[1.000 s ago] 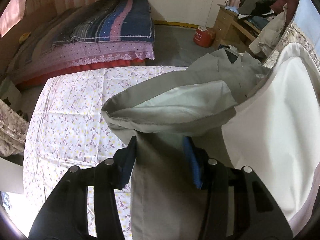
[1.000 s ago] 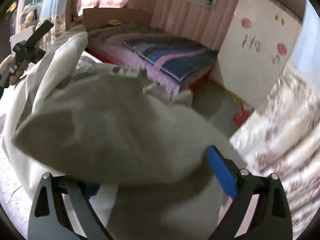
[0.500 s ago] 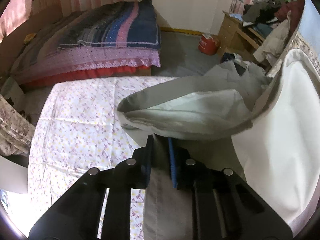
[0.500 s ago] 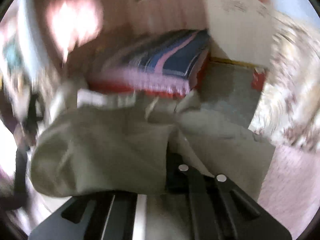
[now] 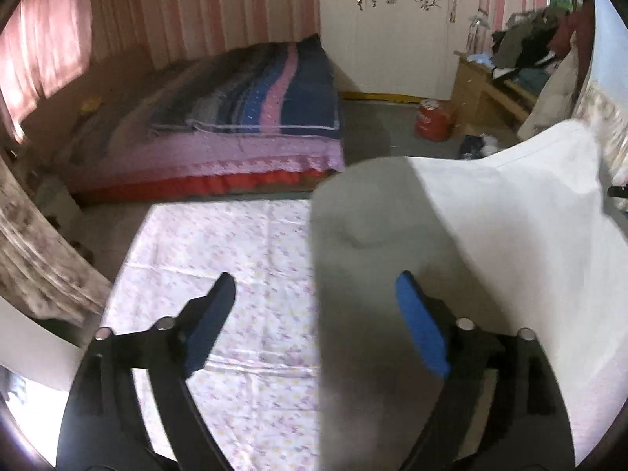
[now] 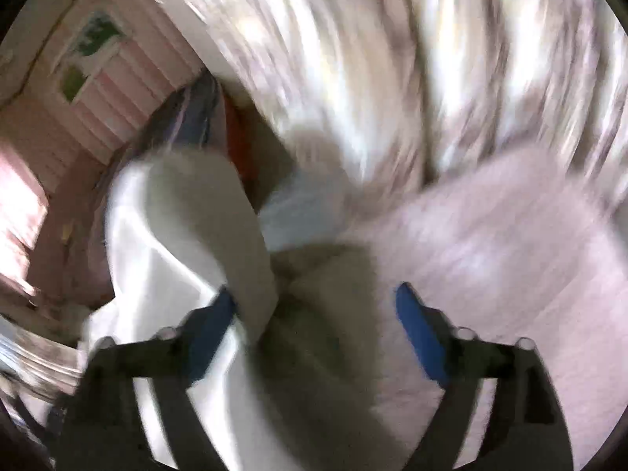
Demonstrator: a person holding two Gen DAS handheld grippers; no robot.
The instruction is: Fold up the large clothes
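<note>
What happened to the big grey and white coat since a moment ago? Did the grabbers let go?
Both let go. The left gripper and right gripper, pinched shut on the coat half a second ago, have just opened wide; cloth lies loose between their jaws. The right view has rolled and blurred. The flowered sheet stays spread.

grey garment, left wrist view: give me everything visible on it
The grey garment looks like soft woven cloth, grey-beige outside with a white lining exposed on the right. It lies over the floral sheet, a rounded fold at the far end, blurred. The left gripper has just been opening; the cloth passes between the jaws, nearer the right blue pad, not pinched.
</note>
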